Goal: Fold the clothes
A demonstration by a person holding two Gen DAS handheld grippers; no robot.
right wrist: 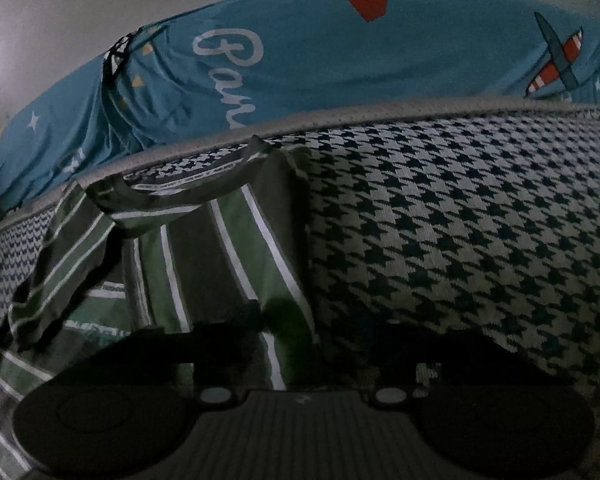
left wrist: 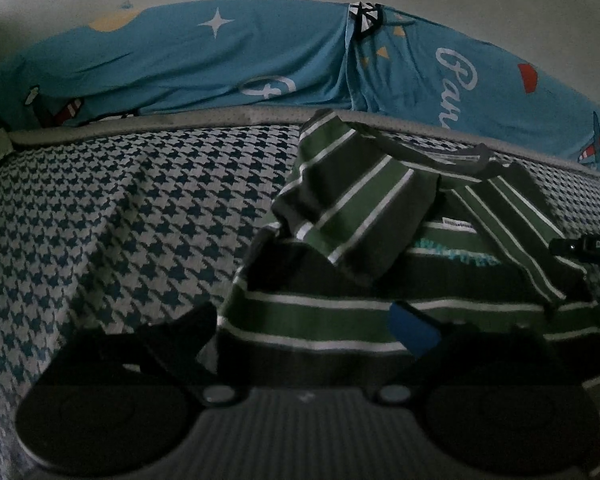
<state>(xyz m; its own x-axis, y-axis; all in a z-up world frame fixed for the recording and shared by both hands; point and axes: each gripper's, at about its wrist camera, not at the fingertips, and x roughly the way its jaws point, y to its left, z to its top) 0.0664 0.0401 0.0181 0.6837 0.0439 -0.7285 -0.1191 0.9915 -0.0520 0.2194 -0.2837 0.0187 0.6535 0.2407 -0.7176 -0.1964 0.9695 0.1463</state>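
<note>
A green, grey and white striped shirt (left wrist: 363, 200) lies rumpled on the houndstooth bedspread (left wrist: 120, 220), a sleeve folded over its body and a white label showing. My left gripper (left wrist: 303, 320) stands wide open over the shirt's near left edge, and its blue-padded right finger (left wrist: 413, 326) hovers above the stripes. In the right wrist view the shirt (right wrist: 204, 264) fills the left half. My right gripper (right wrist: 313, 336) is partly closed at the shirt's right edge, with cloth and bedspread (right wrist: 459, 220) showing in the gap between its dark fingers.
A blue printed sheet (left wrist: 220, 64) with stars, planes and white lettering is heaped along the far side of the bed, below a pale wall. A black part of the other gripper (left wrist: 583, 246) pokes in at the right edge. Grey piping (right wrist: 419, 110) borders the bedspread.
</note>
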